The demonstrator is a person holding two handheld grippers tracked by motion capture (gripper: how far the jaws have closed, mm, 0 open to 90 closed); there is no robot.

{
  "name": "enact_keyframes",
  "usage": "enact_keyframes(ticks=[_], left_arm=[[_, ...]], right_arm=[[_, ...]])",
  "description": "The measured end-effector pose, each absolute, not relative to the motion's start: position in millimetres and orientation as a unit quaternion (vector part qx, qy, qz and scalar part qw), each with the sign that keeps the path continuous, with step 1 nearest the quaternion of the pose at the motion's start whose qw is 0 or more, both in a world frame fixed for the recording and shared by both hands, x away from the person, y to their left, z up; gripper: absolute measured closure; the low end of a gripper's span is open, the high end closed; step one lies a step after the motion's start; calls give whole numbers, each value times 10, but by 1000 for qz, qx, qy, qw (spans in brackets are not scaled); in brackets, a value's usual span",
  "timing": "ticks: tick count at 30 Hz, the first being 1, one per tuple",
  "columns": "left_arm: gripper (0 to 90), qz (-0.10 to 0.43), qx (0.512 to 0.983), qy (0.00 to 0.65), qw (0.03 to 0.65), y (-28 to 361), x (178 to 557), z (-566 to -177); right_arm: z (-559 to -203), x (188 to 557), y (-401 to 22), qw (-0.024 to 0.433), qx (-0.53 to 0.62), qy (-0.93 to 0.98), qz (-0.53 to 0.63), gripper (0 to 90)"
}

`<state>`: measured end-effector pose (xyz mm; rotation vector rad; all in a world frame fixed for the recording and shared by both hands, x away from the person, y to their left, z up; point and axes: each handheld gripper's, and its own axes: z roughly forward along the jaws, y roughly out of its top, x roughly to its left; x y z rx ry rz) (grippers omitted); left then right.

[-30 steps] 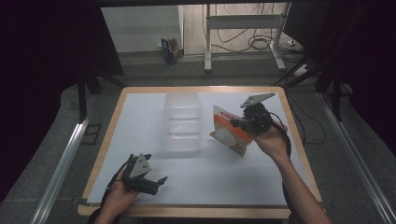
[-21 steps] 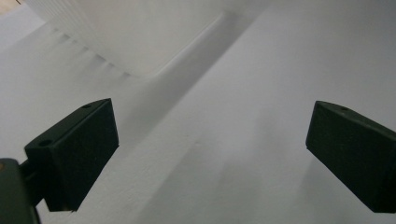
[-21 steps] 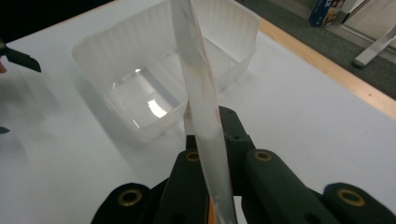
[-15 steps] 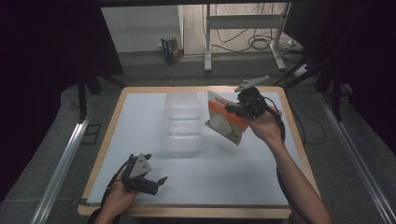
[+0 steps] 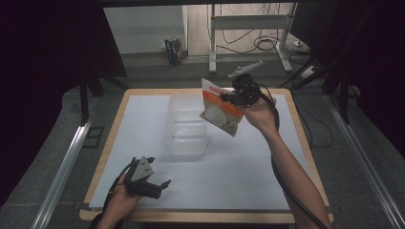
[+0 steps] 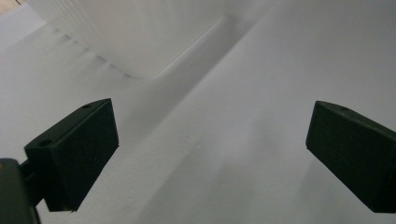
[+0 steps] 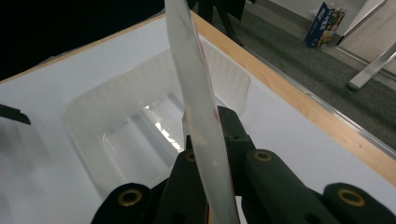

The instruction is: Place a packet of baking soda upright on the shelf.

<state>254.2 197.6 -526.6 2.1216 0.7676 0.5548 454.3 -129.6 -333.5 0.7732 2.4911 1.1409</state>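
a: what's new?

b: the right gripper (image 5: 232,97) has lifted the pouch (image 5: 220,108) off the bench (image 5: 248,181) and swung it left; it now hangs over the right edge of the clear tub (image 5: 186,125), jaws clamped on its edge. my guess is it goes into the tub next.

a: and the left gripper (image 5: 152,183)?

b: it hasn't moved, low at the near left, jaws wide apart on nothing.

a: count?

b: one pouch, one tub, two grippers.

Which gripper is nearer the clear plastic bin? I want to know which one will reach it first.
Right. The right gripper holds a packet beside the bin's far right edge; the left gripper rests on the table near the front-left corner.
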Motion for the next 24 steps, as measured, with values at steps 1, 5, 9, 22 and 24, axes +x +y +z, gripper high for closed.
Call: enact_keyframes(ticks=[1,5,9,22,24], left_arm=[[24,219,838,303,398,1976,2541,-5266],[24,219,838,303,398,1977,2540,-5265],[23,219,837,303,399,1981,2541,-5263],[23,219,837,304,399,1987,2542,-5262],[23,219,837,303,399,1988,2541,-5261]], right_arm=[[-3327,4566,-1265,147,269,865,396,886],[-3321,4650,-1169,148,267,867,393,886],[-3328,4734,-1072,146,264,869,393,886],[-3361,4911,-715,141,246,876,391,886],[-3375,4935,-647,139,241,878,390,886]])
